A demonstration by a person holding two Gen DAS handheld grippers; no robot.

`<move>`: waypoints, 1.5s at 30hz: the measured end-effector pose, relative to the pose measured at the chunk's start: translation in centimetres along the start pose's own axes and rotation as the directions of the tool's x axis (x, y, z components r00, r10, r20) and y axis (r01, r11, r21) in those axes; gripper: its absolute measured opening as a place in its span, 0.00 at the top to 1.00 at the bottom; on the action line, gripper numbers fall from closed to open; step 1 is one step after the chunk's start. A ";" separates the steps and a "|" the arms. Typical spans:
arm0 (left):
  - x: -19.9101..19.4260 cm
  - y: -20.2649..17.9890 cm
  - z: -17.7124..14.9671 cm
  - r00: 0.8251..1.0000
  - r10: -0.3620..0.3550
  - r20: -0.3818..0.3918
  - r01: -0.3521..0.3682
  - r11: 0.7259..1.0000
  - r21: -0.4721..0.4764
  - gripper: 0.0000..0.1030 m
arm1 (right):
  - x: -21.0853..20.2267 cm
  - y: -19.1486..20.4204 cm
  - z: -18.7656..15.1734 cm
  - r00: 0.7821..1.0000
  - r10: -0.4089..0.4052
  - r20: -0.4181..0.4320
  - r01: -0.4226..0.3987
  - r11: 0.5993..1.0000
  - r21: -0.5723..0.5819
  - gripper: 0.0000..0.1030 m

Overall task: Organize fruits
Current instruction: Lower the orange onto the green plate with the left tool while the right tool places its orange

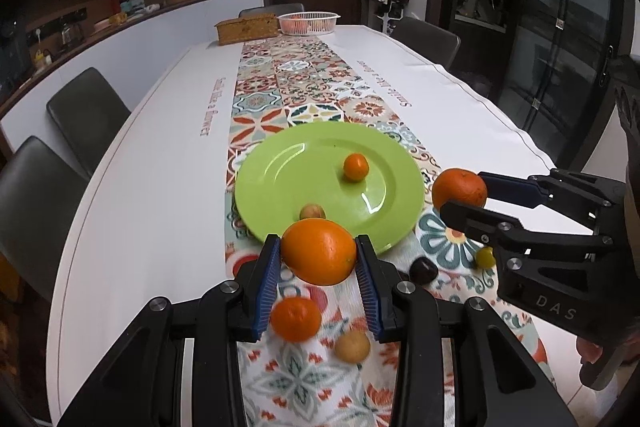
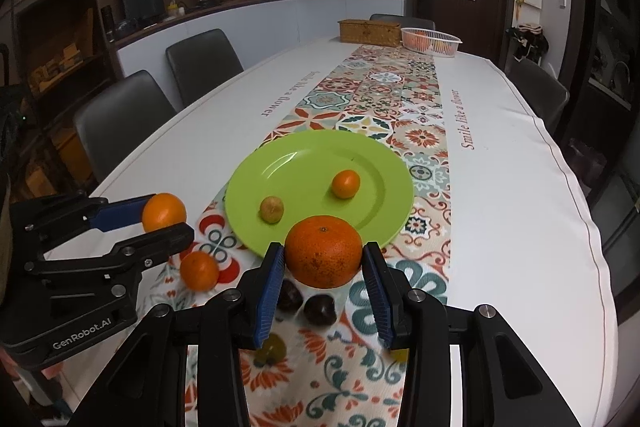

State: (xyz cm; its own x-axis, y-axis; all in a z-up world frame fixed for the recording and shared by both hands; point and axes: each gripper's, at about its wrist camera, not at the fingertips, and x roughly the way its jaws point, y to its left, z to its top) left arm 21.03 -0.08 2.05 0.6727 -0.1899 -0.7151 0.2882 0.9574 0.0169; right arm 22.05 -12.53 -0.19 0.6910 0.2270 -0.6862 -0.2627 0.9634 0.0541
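Left gripper (image 1: pixel 318 259) clamps a smooth orange (image 1: pixel 319 251), right gripper (image 2: pixel 323 259) a speckled mandarin (image 2: pixel 323 251), both just short of the green plate (image 1: pixel 280 183). Each fruit is best lowered onto bare plate, clear of the small kumquat (image 2: pixel 346 183) and yellowish fruit (image 2: pixel 272 209), before its jaws part.

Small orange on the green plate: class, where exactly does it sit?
In the right wrist view, the small orange sits right of centre on the plate, beside a yellowish fruit.

Plate (image 2: pixel 280 167) sits mid-counter (image 2: pixel 520 187) on the runner (image 2: pixel 400 99), small citrus (image 2: pixel 346 183) and a smaller fruit (image 2: pixel 272 209) on it. Nearer, loose fruit lies on the runner: a mandarin (image 2: pixel 199 271), two dark fruits (image 2: pixel 319 310). Far end, a basket (image 2: pixel 430 42) right of a box (image 2: pixel 369 31).
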 end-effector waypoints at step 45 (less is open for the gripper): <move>13.9 5.0 8.2 0.978 -0.086 -0.192 0.083 0.996 -0.024 0.64 | 15.1 -4.1 9.5 0.974 0.039 -0.225 -0.037 0.999 0.015 0.60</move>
State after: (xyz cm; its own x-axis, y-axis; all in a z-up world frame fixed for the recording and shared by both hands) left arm 37.40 0.30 -2.06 0.5021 -0.2259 -0.8348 0.3263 0.9434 -0.0591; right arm 39.93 -11.67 -3.91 0.5111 0.2267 -0.8291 -0.2776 0.9564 0.0904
